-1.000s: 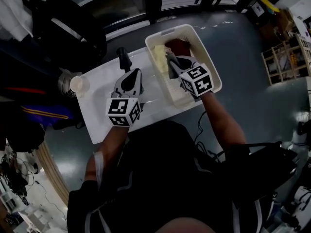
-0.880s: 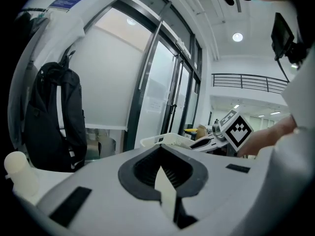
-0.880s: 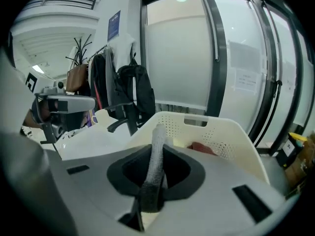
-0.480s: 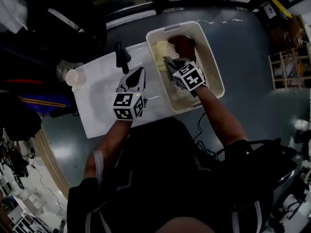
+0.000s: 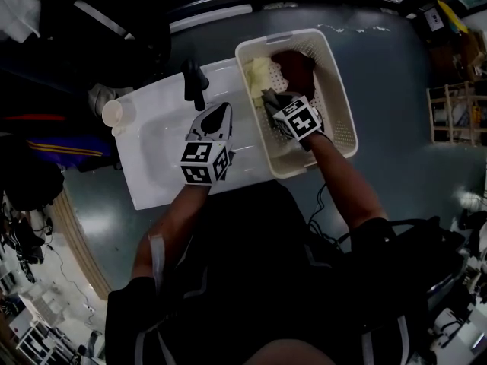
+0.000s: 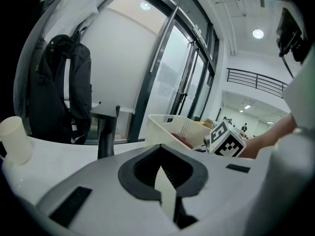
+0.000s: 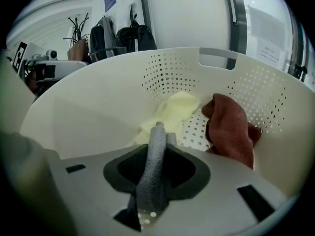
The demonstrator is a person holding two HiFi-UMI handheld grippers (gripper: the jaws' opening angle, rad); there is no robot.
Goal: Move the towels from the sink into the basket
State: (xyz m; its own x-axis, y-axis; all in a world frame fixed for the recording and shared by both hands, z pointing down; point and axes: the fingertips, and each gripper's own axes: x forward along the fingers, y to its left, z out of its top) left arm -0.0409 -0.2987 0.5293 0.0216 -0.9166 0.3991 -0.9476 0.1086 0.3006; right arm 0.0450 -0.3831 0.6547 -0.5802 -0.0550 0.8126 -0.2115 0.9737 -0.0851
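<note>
Towels first: two of them already sit in the white perforated basket (image 5: 278, 39), a pale yellow towel (image 5: 257, 74) at the far left corner and a dark red towel (image 5: 293, 65) just to its right, bunched against the far wall. The third one, a grey towel (image 7: 151, 171), is inside the basket too, but it's standing up between the jaws of the right gripper (image 7: 156, 146), which is pointed steeply down into the near half of the basket. Those jaws have just been opening and sit partway apart, and from the right gripper view the grey cloth fills the gap and touches both sides, so it looks pinched rather than dropped. Below it you can see a bit of the dotted basket floor. The basket sits right up against the right side of the white sink (image 5: 160, 128), and no towel shows in the part of the sink that's visible. The left gripper (image 5: 215, 112) hangs over the sink's right half, near the basket. Its jaws are drawn together with only a thin sliver of light between them and nothing in there. A dark faucet (image 5: 194, 82) stands at the far edge of the sink, and a pale cup (image 5: 112, 112) is off at the left end. In the left gripper view a black backpack (image 6: 64, 92) hangs behind the cup, on the left.
</note>
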